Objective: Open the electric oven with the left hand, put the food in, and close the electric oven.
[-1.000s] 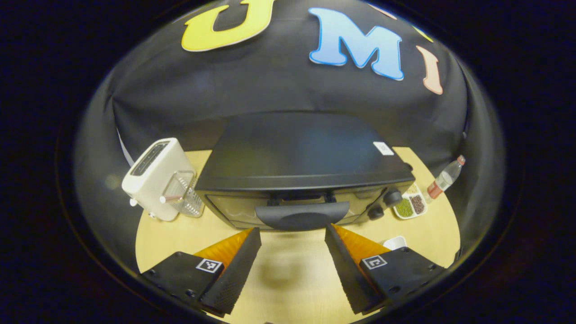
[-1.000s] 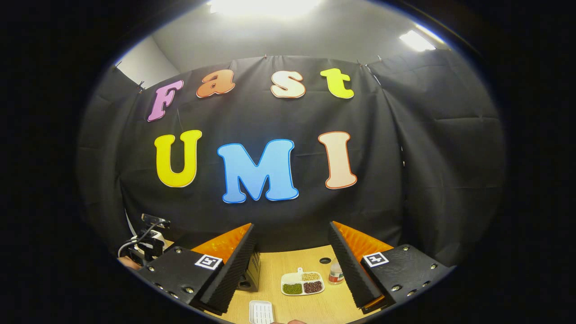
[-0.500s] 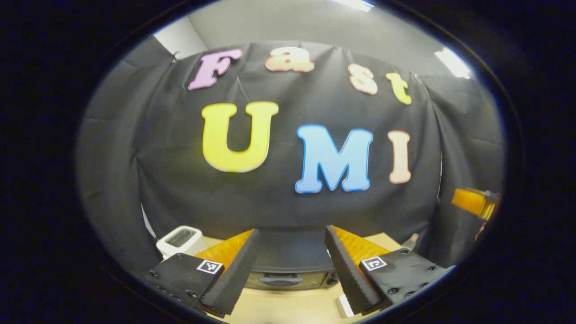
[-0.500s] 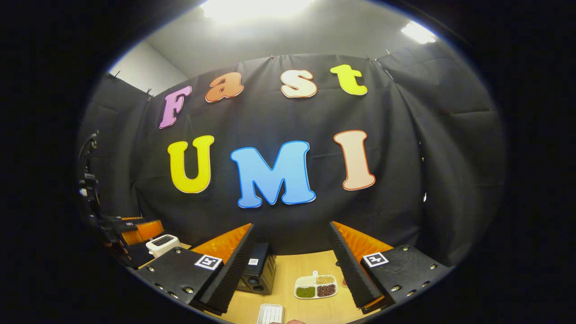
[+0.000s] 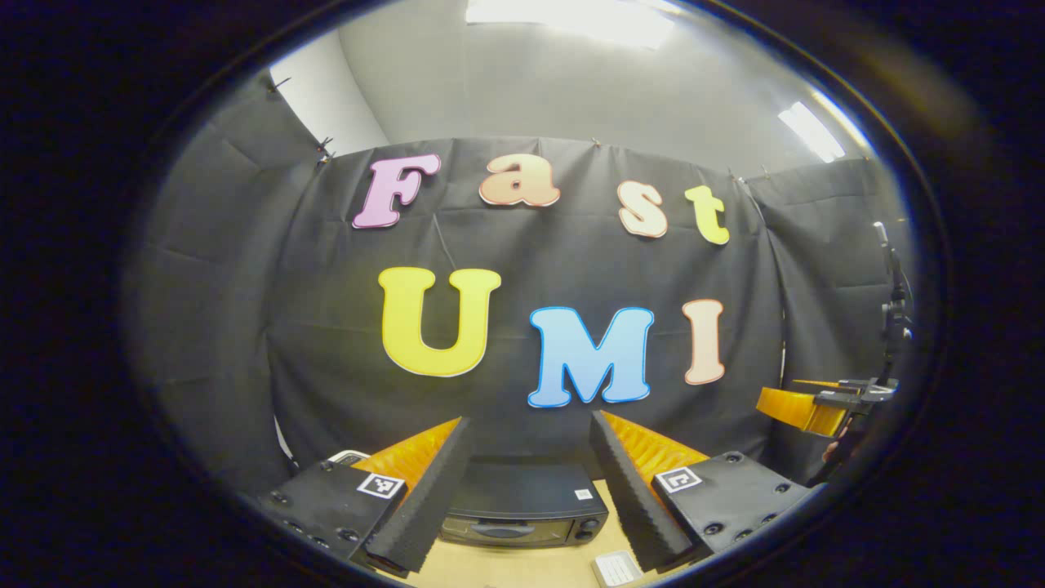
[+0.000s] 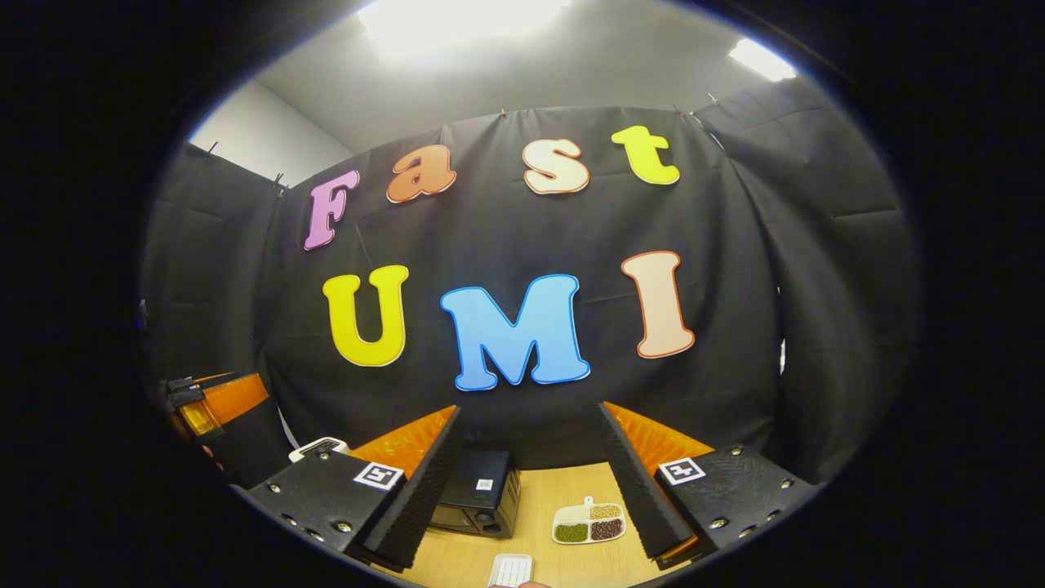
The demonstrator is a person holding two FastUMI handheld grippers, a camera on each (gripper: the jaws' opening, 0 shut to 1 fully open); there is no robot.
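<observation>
In the left gripper view we see our left gripper (image 5: pixel 526 498) raised well above the table (image 5: pixel 522 567), its fingers spread wide with nothing between them. Past the fingertips, in the gap between them and lower down, sits the oven (image 5: pixel 522 510), door closed, its handle (image 5: pixel 496 530) facing us and its knobs (image 5: pixel 584 532) at the right end of the front. A small white tray (image 5: pixel 616 568) lies on the table just ahead of the right finger, nearer to us than the oven. Behind the left finger's base a sliver of the toaster (image 5: pixel 349 456) peeks out. Far off to the right, level with our fingertips, the right gripper (image 5: pixel 804 406) hangs in the air, held by a hand (image 5: pixel 833 449) that is barely visible beneath it.

In the right gripper view our right gripper (image 6: pixel 531 490) is likewise held high and spread apart, gripping nothing. The oven (image 6: pixel 478 502) stands just ahead of the left finger, seen from its side end. Between the fingers, closer to the right one, lies a divided dish (image 6: pixel 589 523) with green, dark and pale beans in separate compartments, apart from the oven. The white tray (image 6: pixel 510 570) sits at the lower edge, between the fingers. The toaster (image 6: pixel 318 448) shows beyond the left finger's base, and the left gripper (image 6: pixel 216 404) hovers far to the left.
</observation>
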